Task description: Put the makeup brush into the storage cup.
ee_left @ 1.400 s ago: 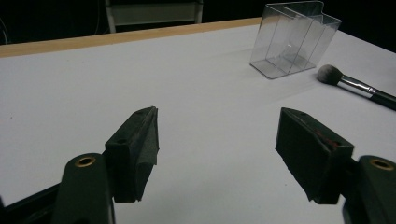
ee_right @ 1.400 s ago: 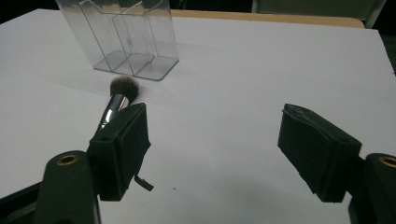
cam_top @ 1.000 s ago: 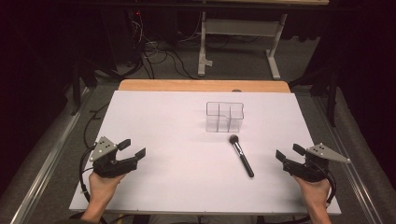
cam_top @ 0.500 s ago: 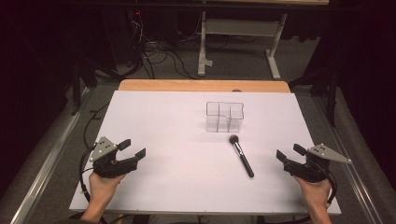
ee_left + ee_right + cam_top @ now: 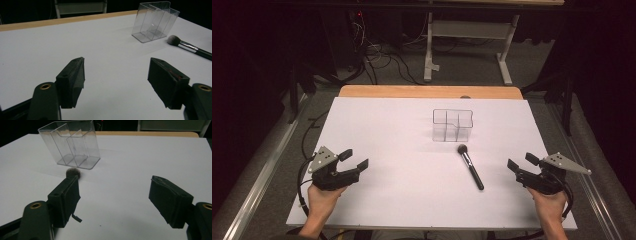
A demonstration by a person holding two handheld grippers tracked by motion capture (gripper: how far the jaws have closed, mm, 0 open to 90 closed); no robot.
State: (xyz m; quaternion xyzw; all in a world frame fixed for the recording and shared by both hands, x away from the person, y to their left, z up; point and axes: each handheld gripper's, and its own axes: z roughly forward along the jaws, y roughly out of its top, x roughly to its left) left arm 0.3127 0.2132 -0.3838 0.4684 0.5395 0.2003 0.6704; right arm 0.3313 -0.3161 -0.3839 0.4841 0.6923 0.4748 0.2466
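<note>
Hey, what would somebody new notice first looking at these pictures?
Probably the clear plastic divided organizer standing upright toward the far middle of the white table. Just in front of it lies a black-handled makeup brush, bristles toward the organizer. The left gripper and right gripper sit open at the near corners, holding nothing.

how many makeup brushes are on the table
1. The makeup brush lies flat on the white table, just in front of the clear organizer and apart from it, bristles toward it. The organizer's compartments look empty, so none seems hidden.
</note>
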